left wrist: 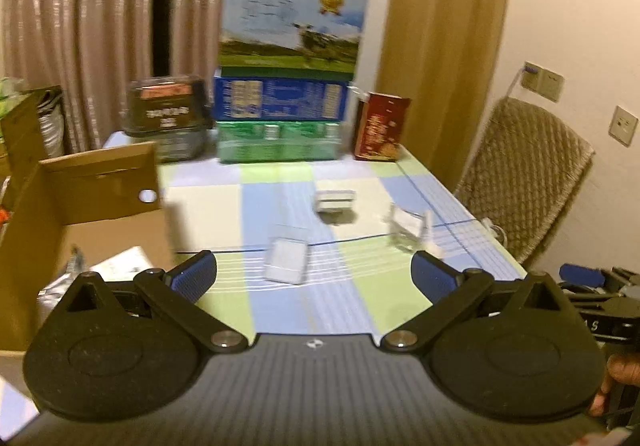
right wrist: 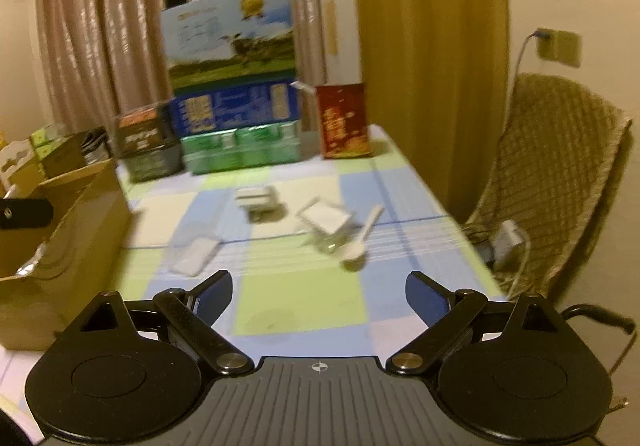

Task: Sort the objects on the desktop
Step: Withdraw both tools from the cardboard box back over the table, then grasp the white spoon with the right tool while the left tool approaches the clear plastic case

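Observation:
On the checked tablecloth (left wrist: 360, 306) lie a flat clear plastic case (left wrist: 287, 260) (right wrist: 195, 250), a small white stacked box (left wrist: 334, 200) (right wrist: 257, 198), a clear container with a white lid (left wrist: 406, 226) (right wrist: 326, 222) and a white plastic spoon (right wrist: 360, 242). My left gripper (left wrist: 314, 272) hovers open just before the flat case, nothing between its blue pads. My right gripper (right wrist: 319, 294) is open above the near part of the cloth, short of the spoon. An open cardboard box (left wrist: 80, 214) (right wrist: 72, 246) stands at the left.
Stacked cartons (left wrist: 286, 86) (right wrist: 236, 106), a dark container (left wrist: 168, 114) and a red box (left wrist: 382, 126) (right wrist: 344, 120) line the table's far edge. A cushioned chair (left wrist: 528, 174) (right wrist: 560, 174) stands to the right. A white charger (right wrist: 507, 242) lies beside the table edge.

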Motion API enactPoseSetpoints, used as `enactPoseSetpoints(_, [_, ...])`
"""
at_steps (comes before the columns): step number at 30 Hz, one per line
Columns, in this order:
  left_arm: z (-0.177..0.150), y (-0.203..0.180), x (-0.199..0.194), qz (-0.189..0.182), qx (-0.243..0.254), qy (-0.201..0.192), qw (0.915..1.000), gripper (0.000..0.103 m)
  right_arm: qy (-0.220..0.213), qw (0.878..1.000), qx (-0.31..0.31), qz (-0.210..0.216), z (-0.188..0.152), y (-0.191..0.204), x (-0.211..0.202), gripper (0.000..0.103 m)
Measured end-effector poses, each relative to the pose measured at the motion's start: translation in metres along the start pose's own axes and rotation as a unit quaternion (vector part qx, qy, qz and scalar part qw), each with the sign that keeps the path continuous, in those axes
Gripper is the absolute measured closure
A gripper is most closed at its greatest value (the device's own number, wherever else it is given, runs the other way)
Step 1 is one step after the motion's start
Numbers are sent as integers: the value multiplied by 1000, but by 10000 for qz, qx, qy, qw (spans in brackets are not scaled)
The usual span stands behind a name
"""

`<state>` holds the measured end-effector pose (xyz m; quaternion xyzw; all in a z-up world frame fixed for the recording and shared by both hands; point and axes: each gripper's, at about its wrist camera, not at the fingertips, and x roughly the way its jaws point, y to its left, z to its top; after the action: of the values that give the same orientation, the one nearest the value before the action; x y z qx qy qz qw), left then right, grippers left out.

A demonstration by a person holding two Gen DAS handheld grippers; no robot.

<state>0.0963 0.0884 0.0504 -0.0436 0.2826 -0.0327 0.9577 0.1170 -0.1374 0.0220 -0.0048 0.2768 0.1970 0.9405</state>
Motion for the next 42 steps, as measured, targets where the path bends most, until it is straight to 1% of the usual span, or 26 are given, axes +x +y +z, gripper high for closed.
enactPoseSetpoints(2, [-1,-7,11,-56,11,49,10000,1,-4,10000,14,-27,3,-8,3,11])
enactPoseSetpoints(5, [-4,-14,27,-43,42,188,9998,1,41,9999,31,-106,6,-16,12,11])
enactPoseSetpoints(10, [-8,-16,59,27,120,372,9992,1,206,9993,298,-40,10,-27,38,11])
enactPoseSetpoints(13, [-9,-15,80,67,222,436,9988,1,274,9992,301,-32,12,-27,55,11])
enactPoseSetpoints(17, [-11,-12,105,123,381,449,9982,1,330,9993,159,-62,13,-25,80,11])
enactPoseSetpoints(21, [-16,-7,131,175,489,565,9970,1,430,9989,163,-115,12,-29,105,11])
enactPoseSetpoints(30, [-24,-7,169,86,567,721,9957,1,511,9983,256,-67,11,-30,132,11])
enactPoseSetpoints(33, [-25,-5,177,103,578,763,9954,1,515,9984,236,-93,12,-28,138,13])
enactPoseSetpoints(35, [-26,-4,183,133,587,794,9950,1,541,9982,223,-109,12,-28,142,18])
enactPoseSetpoints(38, [-27,-4,193,195,601,829,9946,2,597,9979,205,-139,12,-26,149,22])
enactPoseSetpoints(42, [-28,-7,203,340,727,731,9941,2,639,9976,206,-146,10,-24,159,25])
